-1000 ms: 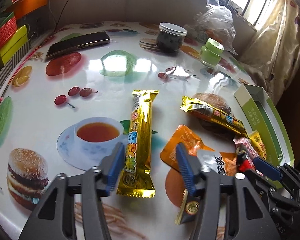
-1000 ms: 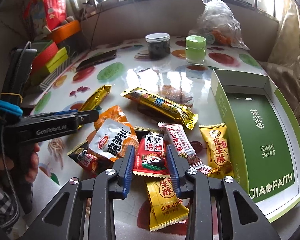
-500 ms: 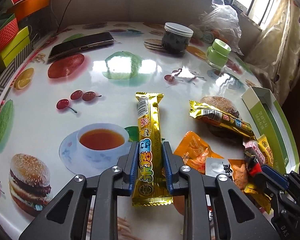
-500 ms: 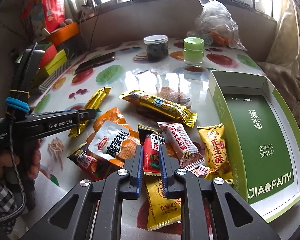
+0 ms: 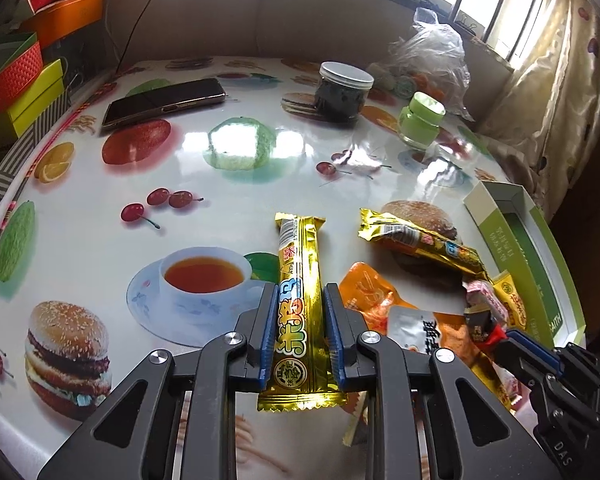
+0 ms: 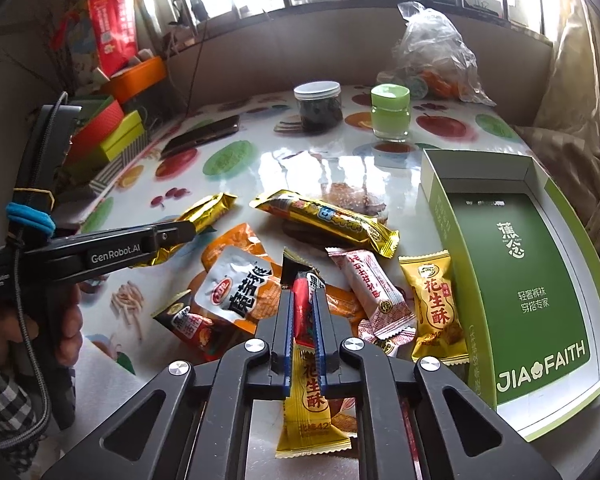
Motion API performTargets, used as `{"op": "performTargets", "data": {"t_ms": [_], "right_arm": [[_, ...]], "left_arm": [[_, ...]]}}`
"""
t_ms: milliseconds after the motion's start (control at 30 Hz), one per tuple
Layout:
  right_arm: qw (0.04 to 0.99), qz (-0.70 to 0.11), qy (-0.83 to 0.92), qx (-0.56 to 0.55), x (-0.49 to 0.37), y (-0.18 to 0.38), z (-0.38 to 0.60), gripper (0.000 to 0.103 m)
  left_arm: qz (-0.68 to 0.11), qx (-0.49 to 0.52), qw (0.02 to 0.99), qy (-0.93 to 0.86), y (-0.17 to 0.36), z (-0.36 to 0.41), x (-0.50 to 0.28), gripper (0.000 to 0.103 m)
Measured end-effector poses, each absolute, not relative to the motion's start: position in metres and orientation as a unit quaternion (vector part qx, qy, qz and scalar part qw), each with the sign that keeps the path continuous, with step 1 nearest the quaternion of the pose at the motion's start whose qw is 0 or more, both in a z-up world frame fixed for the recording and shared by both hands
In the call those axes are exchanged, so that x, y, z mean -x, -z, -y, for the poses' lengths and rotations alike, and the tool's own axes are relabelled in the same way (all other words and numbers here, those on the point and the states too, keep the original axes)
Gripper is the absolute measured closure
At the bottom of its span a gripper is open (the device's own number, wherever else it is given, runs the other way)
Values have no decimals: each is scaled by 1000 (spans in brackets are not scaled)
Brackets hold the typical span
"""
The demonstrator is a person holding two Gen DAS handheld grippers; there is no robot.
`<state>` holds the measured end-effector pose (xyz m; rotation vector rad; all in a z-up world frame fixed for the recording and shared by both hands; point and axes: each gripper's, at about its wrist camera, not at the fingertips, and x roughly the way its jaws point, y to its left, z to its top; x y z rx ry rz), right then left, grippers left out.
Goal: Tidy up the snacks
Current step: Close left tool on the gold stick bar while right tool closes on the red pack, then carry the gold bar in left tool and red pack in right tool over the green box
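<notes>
Open printed tabletop (image 5: 80, 216) lies left of and beyond the snack pile (image 6: 300, 272). The green box (image 6: 532, 280) borders the pile's right side. At the far edge stand a phone (image 5: 164, 102), dark jar (image 5: 342, 94), green jar (image 5: 420, 120) and plastic bag (image 6: 432, 56).

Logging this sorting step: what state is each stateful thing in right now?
Left tongs: shut on the long gold foil bar.
Right tongs: shut on the small red-and-black packet.
Green cardboard box: open, no snacks inside.
Dark-filled clear jar: lid on.
Small green jar: capped.
</notes>
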<state>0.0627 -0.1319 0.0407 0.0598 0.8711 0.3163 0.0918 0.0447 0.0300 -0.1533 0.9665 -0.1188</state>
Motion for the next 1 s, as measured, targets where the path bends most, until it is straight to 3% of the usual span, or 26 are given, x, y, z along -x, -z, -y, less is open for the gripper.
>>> {"op": "performTargets", "data": {"t_ms": [1000], "right_arm": [[917,-374,-125,-61,-44,-72,163,96]], "left_arm": [[-430,70,894,111,-69,-5,-65,79]]}}
